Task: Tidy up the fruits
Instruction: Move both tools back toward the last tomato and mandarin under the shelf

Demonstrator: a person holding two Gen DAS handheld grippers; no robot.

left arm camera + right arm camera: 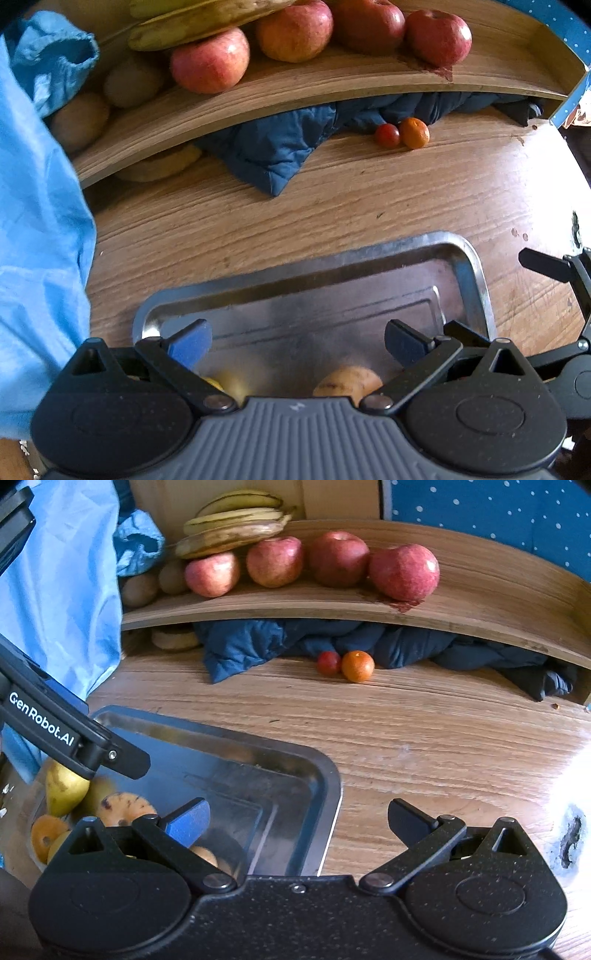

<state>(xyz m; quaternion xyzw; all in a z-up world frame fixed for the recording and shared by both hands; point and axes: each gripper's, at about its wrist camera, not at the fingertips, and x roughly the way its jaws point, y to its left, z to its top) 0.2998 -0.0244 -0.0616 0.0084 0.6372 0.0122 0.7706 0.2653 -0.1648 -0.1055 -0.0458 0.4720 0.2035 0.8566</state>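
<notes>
The left gripper (297, 341) hangs over the near end of a steel tray (476, 273), its fingers spread wide and holding nothing. Just beneath and behind its fingertips lies a tan, speckled fruit (347, 380), with a blurred yellow one (225, 384) to its left.

The right gripper (299, 821) is likewise spread and empty; its blue-padded finger (188, 821) sits above the tray's right end (328, 775), the other above the bare wooden tabletop (443, 731). To its left, under the other gripper's arm, a green-yellow pear (62, 790) and brown-spotted fruits (123, 806) crowd the tray.

Farther ahead on the table, an orange (357, 665) touches a small red fruit (328, 662), both just before a crumpled dark blue cloth (251, 646). Above that, a wooden shelf (480, 602) carries four red apples (404, 570) and bananas (232, 528), with kiwis (138, 589) at its left end.
</notes>
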